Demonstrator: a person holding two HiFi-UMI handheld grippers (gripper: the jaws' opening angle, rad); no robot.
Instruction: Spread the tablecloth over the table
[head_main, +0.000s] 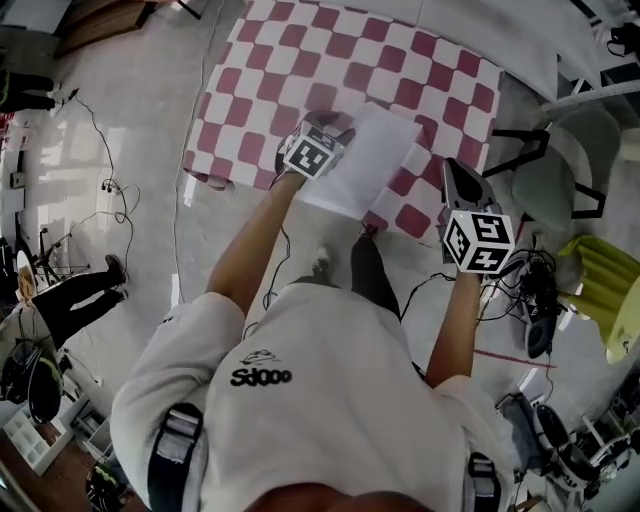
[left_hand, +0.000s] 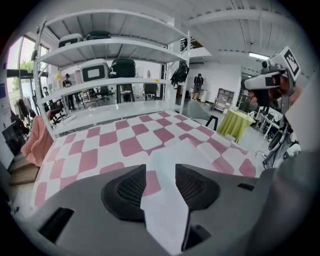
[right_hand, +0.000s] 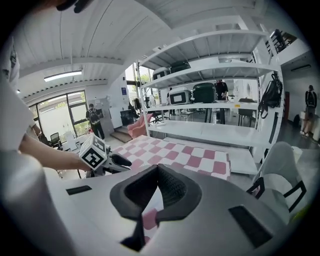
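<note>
A pink-and-white checked tablecloth (head_main: 300, 60) lies over the table in front of me. Its near edge is folded back, so a white flap (head_main: 365, 160) of the underside shows. My left gripper (head_main: 330, 125) is at that flap. In the left gripper view its jaws stand apart (left_hand: 160, 170); the white flap (left_hand: 167, 210) runs loosely between them and the pads do not press it. My right gripper (head_main: 452, 168) is at the cloth's near right corner. Its fingertips meet (right_hand: 157, 168), with a strip of white and pink cloth (right_hand: 150, 205) between the pads.
A white shelf rack (left_hand: 115, 50) with cases stands just beyond the table. A grey chair (head_main: 570, 170) and a yellow-green covered table (head_main: 600, 280) are to the right. Cables (head_main: 120, 190) lie on the floor at left, near a person's leg (head_main: 80, 290).
</note>
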